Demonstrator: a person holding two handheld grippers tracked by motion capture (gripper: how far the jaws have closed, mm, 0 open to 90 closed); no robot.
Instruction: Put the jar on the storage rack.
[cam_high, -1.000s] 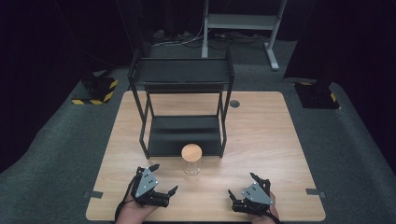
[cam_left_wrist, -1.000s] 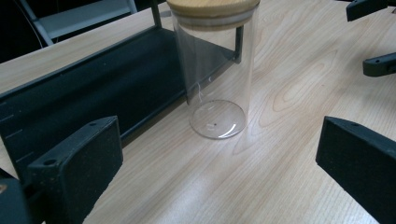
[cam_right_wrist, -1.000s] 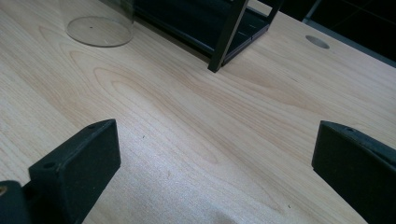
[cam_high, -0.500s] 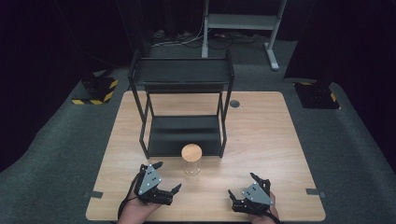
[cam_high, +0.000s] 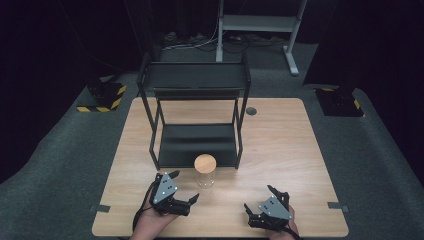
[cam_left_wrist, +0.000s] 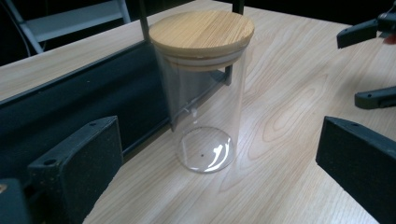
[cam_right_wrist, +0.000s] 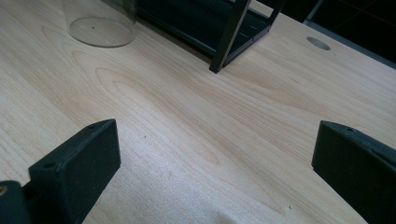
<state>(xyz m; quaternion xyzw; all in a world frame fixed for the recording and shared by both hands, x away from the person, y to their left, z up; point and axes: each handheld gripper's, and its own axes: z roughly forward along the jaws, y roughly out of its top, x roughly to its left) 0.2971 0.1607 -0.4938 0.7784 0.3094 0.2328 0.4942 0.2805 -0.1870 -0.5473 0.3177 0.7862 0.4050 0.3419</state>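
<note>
Your left gripper (cam_high: 186, 199) has crept a little toward the glass jar (cam_high: 205, 171) over the last second, while your right gripper (cam_high: 258, 201) has held its place near the table's near edge, toward the right corner. Both sets of jaws stand wide apart with nothing between them but bare wood.

You see the jar upright near the middle of the near half of the table (cam_high: 280, 145), just in front of the black rack's (cam_high: 195, 82) lower shelf; from above you cannot tell whether the two touch. Its wooden lid (cam_high: 205, 162) sits flat on top. In the left gripper view the jar (cam_left_wrist: 203, 98) stands ahead of your jaws, between their lines but well short of them, and the clear wall is hard to trace: the rack's post and shelf edge show straight through it, so only the lid (cam_left_wrist: 201, 29) and the round base read clearly. At that view's right edge, the other gripper's jaw tips are cut off by the frame.

In the right gripper view the jar (cam_right_wrist: 100, 21) is cropped at the top edge, leaving only its base and a strip of wall. A rack post foot (cam_right_wrist: 219, 63) stands beyond it, the rack's upper part out of frame. Your hands in the high view are cut off at the bottom edge.
</note>
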